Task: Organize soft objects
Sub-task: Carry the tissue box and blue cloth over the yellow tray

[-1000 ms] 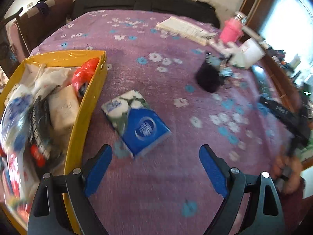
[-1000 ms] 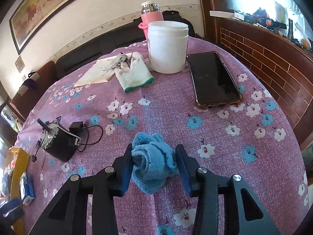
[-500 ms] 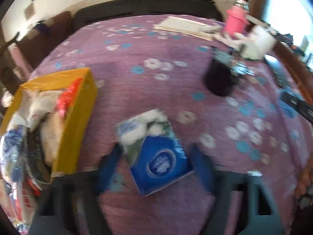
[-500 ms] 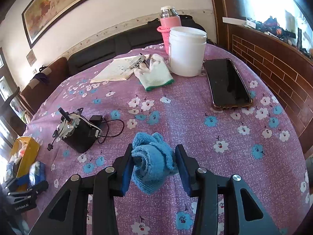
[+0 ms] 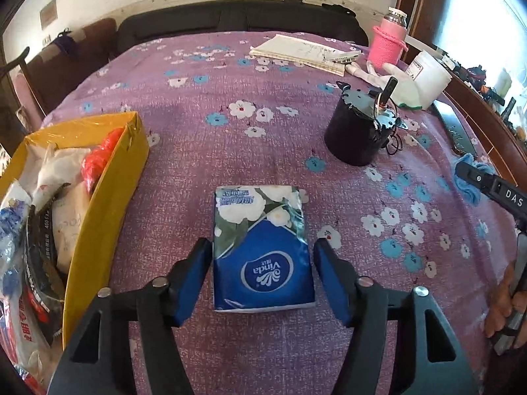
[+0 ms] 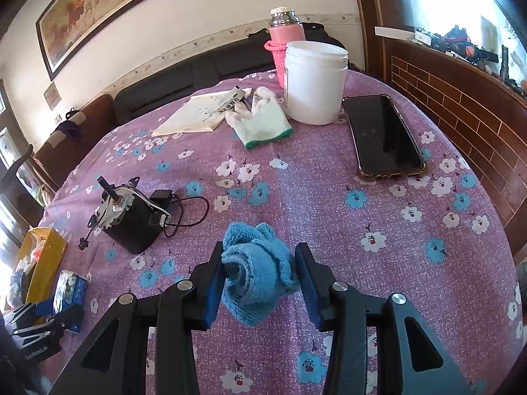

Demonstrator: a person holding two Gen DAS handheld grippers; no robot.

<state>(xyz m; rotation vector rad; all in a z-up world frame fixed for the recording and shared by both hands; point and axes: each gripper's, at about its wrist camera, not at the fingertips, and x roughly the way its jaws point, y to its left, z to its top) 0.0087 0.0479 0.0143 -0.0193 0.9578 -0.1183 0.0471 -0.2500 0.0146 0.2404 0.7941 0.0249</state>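
A blue and white tissue pack [image 5: 262,250] lies flat on the purple flowered tablecloth. My left gripper [image 5: 262,276] is open with its two fingers on either side of the pack, close to its edges. My right gripper [image 6: 260,276] is shut on a crumpled blue cloth [image 6: 255,271] and holds it just above the tablecloth. A yellow box [image 5: 102,197] full of soft packets stands to the left of the tissue pack; it also shows small in the right wrist view [image 6: 42,260]. A white glove [image 6: 260,123] lies at the far side.
A black motor with a cable [image 6: 126,220] stands mid-table. A white tub [image 6: 314,80], a pink flask [image 6: 285,38], a notebook [image 6: 201,115] and a phone [image 6: 383,135] lie at the far right. A dark sofa runs behind the table.
My left gripper has moved forward and turned so its open fingers now straddle the tissue pack. My right gripper has lifted back a little, still holding the blue cloth.
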